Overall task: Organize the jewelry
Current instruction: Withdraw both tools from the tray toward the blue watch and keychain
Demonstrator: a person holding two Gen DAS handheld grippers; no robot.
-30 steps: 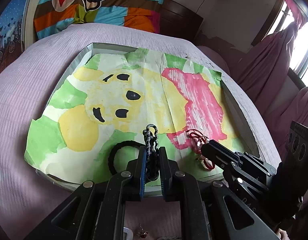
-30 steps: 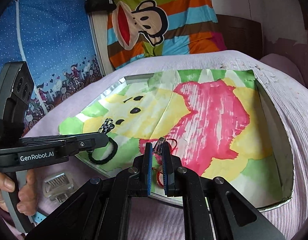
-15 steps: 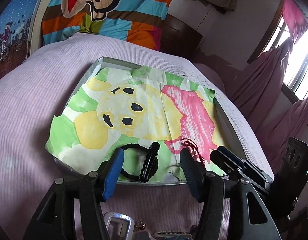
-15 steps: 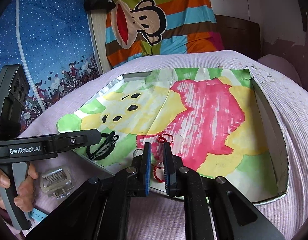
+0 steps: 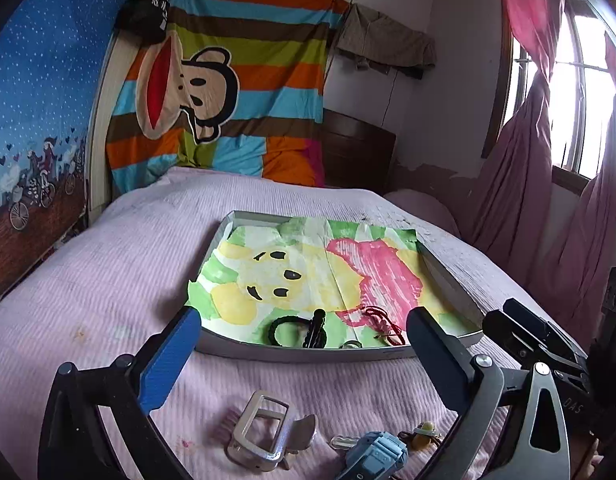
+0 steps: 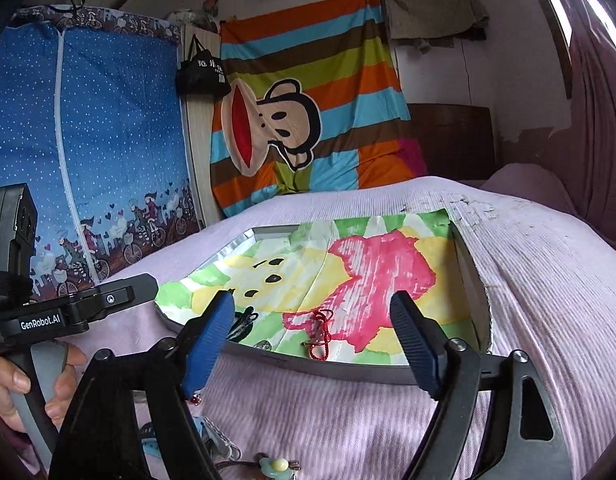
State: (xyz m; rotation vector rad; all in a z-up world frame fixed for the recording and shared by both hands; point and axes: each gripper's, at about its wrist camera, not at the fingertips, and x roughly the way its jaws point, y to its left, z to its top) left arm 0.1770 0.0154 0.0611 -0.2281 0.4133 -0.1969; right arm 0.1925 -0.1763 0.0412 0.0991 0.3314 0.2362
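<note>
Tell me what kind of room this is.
Most likely a lived-in bedroom: a bed under a pink bedspread, a striped cartoon-monkey blanket hung on the wall, and pink curtains at the window.

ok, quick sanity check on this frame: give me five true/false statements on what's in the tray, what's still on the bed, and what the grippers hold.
1. The red cord bracelet lies inside the tray. True.
2. The left gripper is clamped on the black hair tie. False: its jaws are opening with nothing between them; the hair tie lies in the tray.
3. A blue watch lies on the bed, outside the tray. True.
4. The right gripper holds the red cord bracelet. False: its jaws are opening and empty; the bracelet rests on the painted paper.
5. The silver hair claw clip is in the tray. False: it lies on the bed in front of the tray.
</note>
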